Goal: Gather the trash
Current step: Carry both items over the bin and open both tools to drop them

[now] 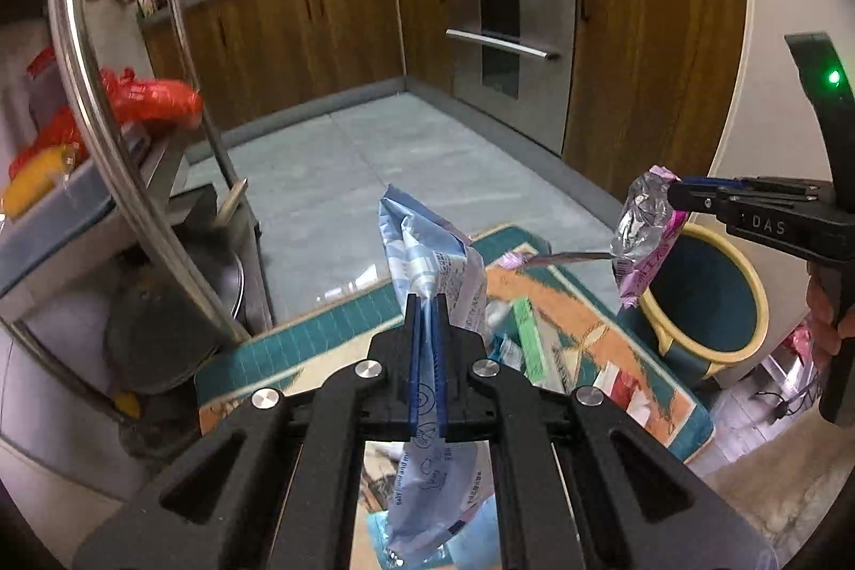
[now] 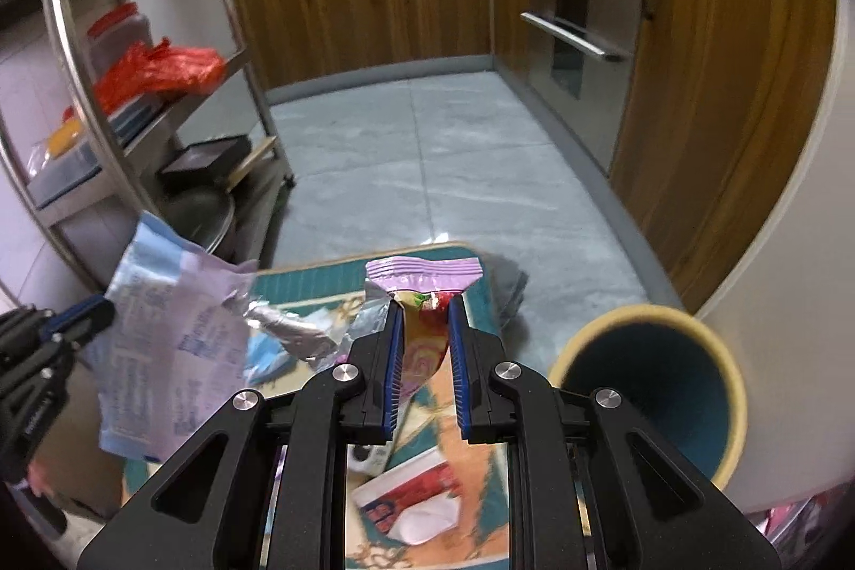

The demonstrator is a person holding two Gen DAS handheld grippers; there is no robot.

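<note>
Holding two pieces of trash aloft over the rug on the kitchen floor. Left tongs pinching shut on the pale blue wrapper, the film standing up at twelve o'clock above the pads and drooping below them. Right tongs gripping the pink foil packet, pads narrowed to the crumpled foil, its sealed pink edge poking up at twelve o'clock. Teal bin sitting open at about four o'clock of the right tongs, just beside the rug. More wrappers lying on the rug, among them a red-and-white packet at six o'clock. Judging both pieces light, limp and slick, likely to flutter or slide out; pinching near a sealed seam or a bunched fold seeming safest, well clear of loose corners.
</note>
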